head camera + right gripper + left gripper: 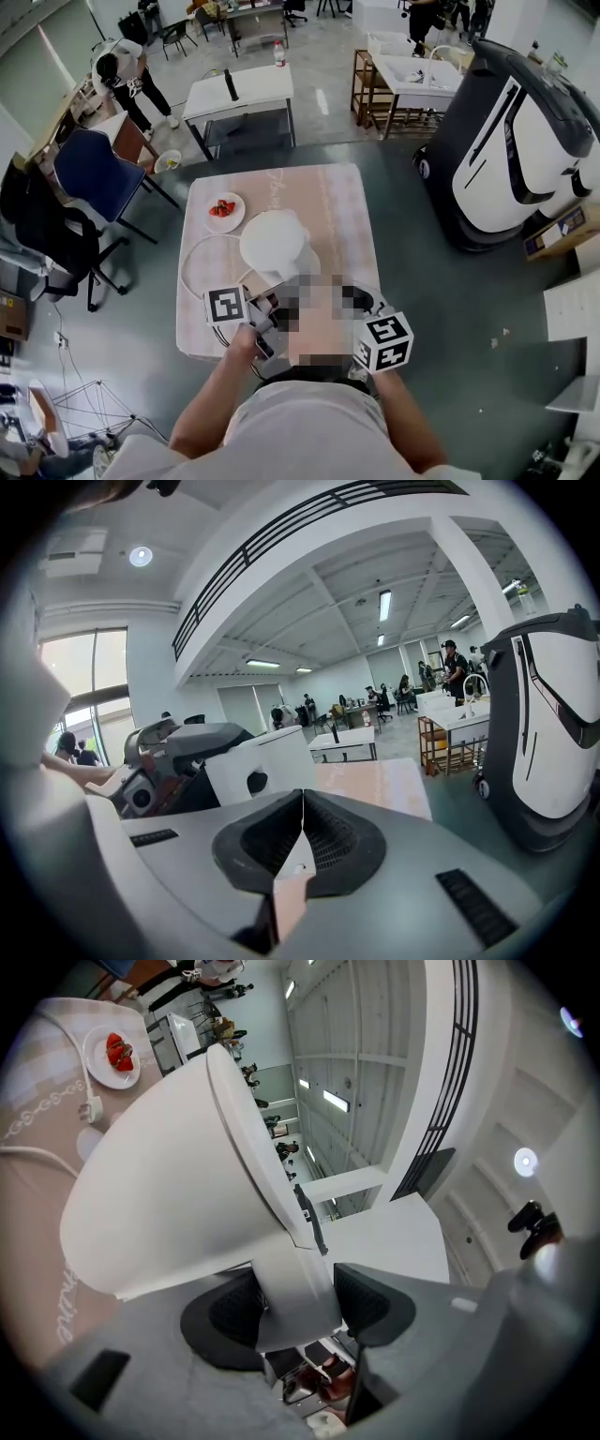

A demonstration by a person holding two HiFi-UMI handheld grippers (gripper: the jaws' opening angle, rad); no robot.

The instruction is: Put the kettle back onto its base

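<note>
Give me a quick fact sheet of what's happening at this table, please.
Place: table with a pinkish cloth
Main item: white kettle, near the table's middle
Holding it: left gripper, jaws closed on the kettle's handle
Idle: right gripper, jaws together, nothing between them
Unclear: whether the kettle sits on its base, which I cannot make out
Nearby: plate with red food, white cord
</note>
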